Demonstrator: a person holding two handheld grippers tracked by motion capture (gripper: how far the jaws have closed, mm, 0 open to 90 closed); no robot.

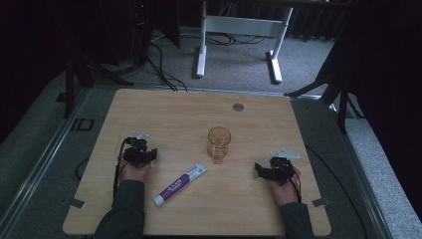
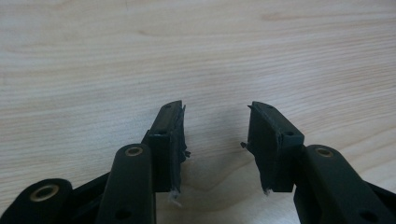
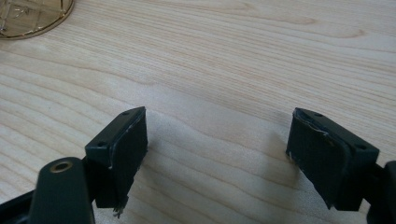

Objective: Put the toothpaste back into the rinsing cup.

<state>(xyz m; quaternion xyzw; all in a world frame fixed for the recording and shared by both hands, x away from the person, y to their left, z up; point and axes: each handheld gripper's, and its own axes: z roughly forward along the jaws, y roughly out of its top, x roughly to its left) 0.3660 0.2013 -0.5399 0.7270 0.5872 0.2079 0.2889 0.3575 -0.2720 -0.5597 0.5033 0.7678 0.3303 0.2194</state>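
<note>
Fingers [image 2: 170,140] on the left gripper [image 2: 215,140] stand spread with bare wood between them, and the right gripper [image 3: 217,154] has its jaws spread wider still, also gripping nothing. Both grippers rest low on the table [image 1: 164,107], one on either side of the amber glass [image 1: 219,143], which stands upright near the table's middle. The toothpaste tube [image 1: 180,184] lies flat just in front of the glass and a little to its left, slanted, its white cap end pointing toward the person — closer to the left gripper [image 1: 141,155] than to the right gripper [image 1: 271,171].

My guess is the tube goes into the glass, though nothing yet confirms that. The likely trouble: a flat, slick tube can skid away if the jaws close off-centre, and a tall light glass may tip if the tube or a jaw knocks its rim. The glass's base [image 3: 32,18] sits just ahead of the right gripper's jaws, so a careless forward sweep could nudge it.

Nothing lies between either gripper and the tube. A grey cable port [image 1: 238,106] sits behind the glass, well apart, and a white desk frame [image 1: 239,30] stands on the floor beyond — the dim far edge hides finer detail.
</note>
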